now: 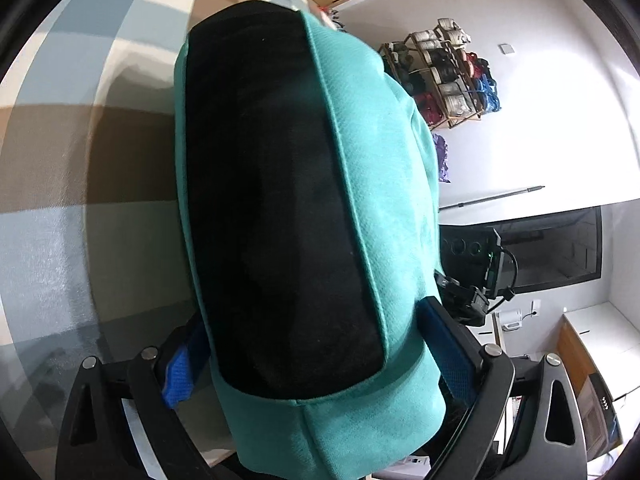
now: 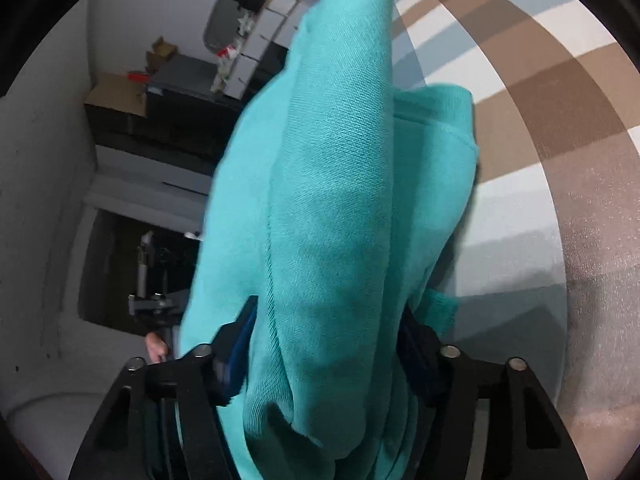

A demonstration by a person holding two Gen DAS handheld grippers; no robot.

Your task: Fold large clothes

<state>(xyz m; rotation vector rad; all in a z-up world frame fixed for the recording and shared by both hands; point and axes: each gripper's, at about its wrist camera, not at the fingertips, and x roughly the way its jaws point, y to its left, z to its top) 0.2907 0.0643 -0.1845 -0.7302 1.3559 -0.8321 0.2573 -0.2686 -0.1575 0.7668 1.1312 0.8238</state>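
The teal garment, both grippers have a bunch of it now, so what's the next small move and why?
Probably lift and spread both hands apart. The teal garment is bunched thick between the left gripper and the right gripper, showing its black lining and hanging over the checkered surface. Pulled open, its edges would show before any fold.

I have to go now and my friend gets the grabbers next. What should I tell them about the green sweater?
Left gripper: its blue pads hold a thick bunch of the teal knit garment with the black panel.
Right gripper: the same teal cloth sits between its fingers; the grip looks snug, but it cannot be told for sure.
Where: the garment hangs bunched between both grippers, above the brown, blue and cream checked cover.
Done: picked up.
Left: lay it flat and fold; no neat fold shows yet.
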